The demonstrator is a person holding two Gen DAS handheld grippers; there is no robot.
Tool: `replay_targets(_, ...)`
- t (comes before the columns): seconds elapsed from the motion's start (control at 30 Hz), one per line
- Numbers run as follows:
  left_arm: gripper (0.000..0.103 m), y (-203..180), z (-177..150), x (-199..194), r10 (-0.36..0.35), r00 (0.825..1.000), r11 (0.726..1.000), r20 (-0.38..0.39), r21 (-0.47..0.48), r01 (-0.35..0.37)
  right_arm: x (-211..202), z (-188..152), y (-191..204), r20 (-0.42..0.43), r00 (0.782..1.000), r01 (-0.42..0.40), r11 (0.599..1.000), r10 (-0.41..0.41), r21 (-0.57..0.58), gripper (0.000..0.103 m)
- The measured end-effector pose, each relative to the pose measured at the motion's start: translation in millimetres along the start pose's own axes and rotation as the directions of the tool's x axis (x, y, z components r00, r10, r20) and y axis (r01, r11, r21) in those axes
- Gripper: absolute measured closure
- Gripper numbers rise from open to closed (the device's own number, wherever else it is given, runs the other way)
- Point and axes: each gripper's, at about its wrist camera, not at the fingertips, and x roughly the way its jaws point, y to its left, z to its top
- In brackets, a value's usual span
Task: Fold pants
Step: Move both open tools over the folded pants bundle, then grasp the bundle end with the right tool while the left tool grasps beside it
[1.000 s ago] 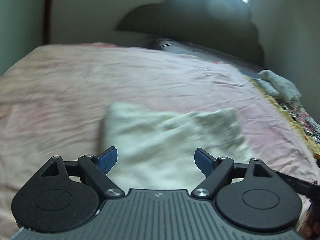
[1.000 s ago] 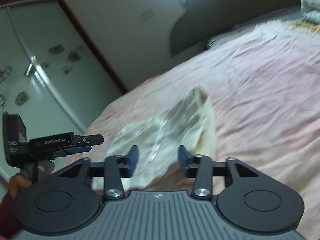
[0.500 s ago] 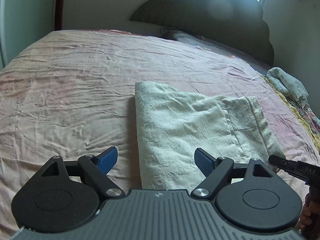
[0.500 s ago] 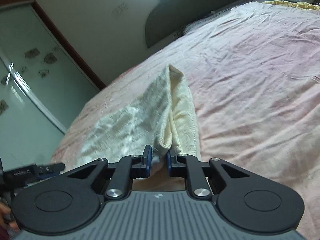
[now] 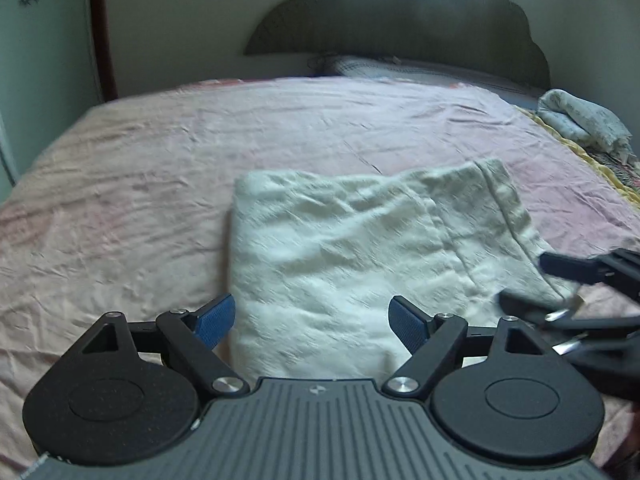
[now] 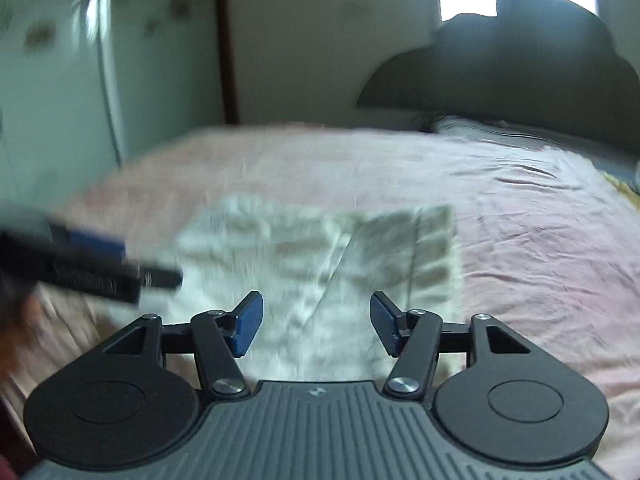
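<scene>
The cream pants (image 5: 360,248) lie folded into a rough rectangle on the pink bed sheet (image 5: 140,184). My left gripper (image 5: 312,322) is open and empty, held over the near edge of the pants. My right gripper (image 6: 316,324) is open and empty above the near edge of the pants (image 6: 320,264), which look blurred there. The right gripper also shows at the right edge of the left wrist view (image 5: 552,280), by the near right corner of the pants. The left gripper shows blurred at the left of the right wrist view (image 6: 152,276).
A dark headboard (image 5: 400,28) and a pillow (image 5: 400,68) are at the far end of the bed. A bundled cloth (image 5: 580,120) lies at the far right edge. A pale green wardrobe (image 6: 52,92) stands to the left of the bed.
My right gripper has opened and let go of the pants' edge, then swung to face the headboard. The pants now lie flat. My left gripper has stayed open and tilted up slightly.
</scene>
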Motion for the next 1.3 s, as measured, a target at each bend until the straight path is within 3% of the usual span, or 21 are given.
replay_targets(0.07, 0.018, -4.5, -1.8, 4.2, 0.017, 1.000, 1.000, -0.022, 0.015, -0.017, 13.2, -7.4, 2.5, -0.052, 0.996, 0.070, 0.996, -0.073, -0.063, 0.044)
replay_targets(0.13, 0.018, -7.3, -3.7, 5.0, 0.026, 0.999, 0.999, -0.023, 0.029, -0.025, 16.7, -13.4, -6.2, -0.070, 0.992, 0.103, 0.994, -0.106, -0.044, 0.045)
replay_targets(0.23, 0.017, -9.5, -4.0, 5.6, 0.032, 0.999, 0.999, -0.025, 0.034, -0.031, 4.1, -10.1, -13.4, -0.036, 0.996, 0.083, 0.996, -0.083, 0.011, 0.044)
replay_targets(0.33, 0.017, -10.4, -4.1, 5.8, 0.028, 0.999, 0.999, -0.031, 0.031, -0.027, 1.1, -6.2, -8.4, -0.027, 0.999, 0.046, 0.999, -0.046, -0.003, 0.044)
replay_targets(0.47, 0.017, -11.1, -5.6, 7.7, 0.043, 0.998, 0.998, -0.045, 0.047, -0.041, 14.4, -15.7, -0.3, -0.082, 0.994, 0.064, 0.996, -0.069, -0.064, 0.045)
replay_targets(0.7, 0.017, -16.0, -6.0, 7.9, 0.050, 0.998, 0.996, -0.035, 0.074, -0.047, 6.0, -10.7, -2.0, -0.050, 0.997, 0.059, 0.997, -0.061, -0.041, 0.044)
replay_targets(0.87, 0.017, -23.4, -10.3, 5.9, 0.014, 0.999, 0.990, -0.037, 0.139, -0.008, 14.3, -17.9, 2.1, -0.089, 0.994, 0.060, 0.993, -0.069, -0.100, 0.044)
replay_targets(1.0, 0.015, -14.0, -3.6, 1.4, 0.021, 0.999, 0.990, 0.025, 0.140, -0.024, 4.3, -8.9, -13.5, -0.047, 0.999, 0.025, 1.000, -0.025, -0.010, 0.037)
replay_targets(1.03, 0.015, -7.3, 1.1, 2.9, 0.027, 0.999, 0.992, 0.032, 0.121, -0.030, 1.9, -6.2, -22.3, -0.031, 0.999, 0.021, 1.000, -0.020, 0.023, 0.031)
replay_targets(1.13, 0.013, 24.0, 15.9, 13.9, 0.002, 1.000, 1.000, 0.005, 0.013, -0.003, -3.6, -4.0, -60.3, -0.009, 1.000, -0.007, 0.988, 0.009, 0.154, 0.027)
replay_targets(1.23, 0.013, 65.1, 26.6, 35.5, -0.112, 0.991, 0.982, -0.070, -0.160, 0.100, 2.7, -14.1, -114.2, -0.054, 0.992, -0.091, 0.933, 0.117, 0.348, 0.025)
replay_targets(1.3, 0.014, 87.5, 31.9, 56.3, -0.233, 0.962, 0.947, -0.142, -0.257, 0.191, 15.4, -24.4, -148.5, -0.070, 0.971, -0.167, 0.862, 0.227, 0.478, 0.025)
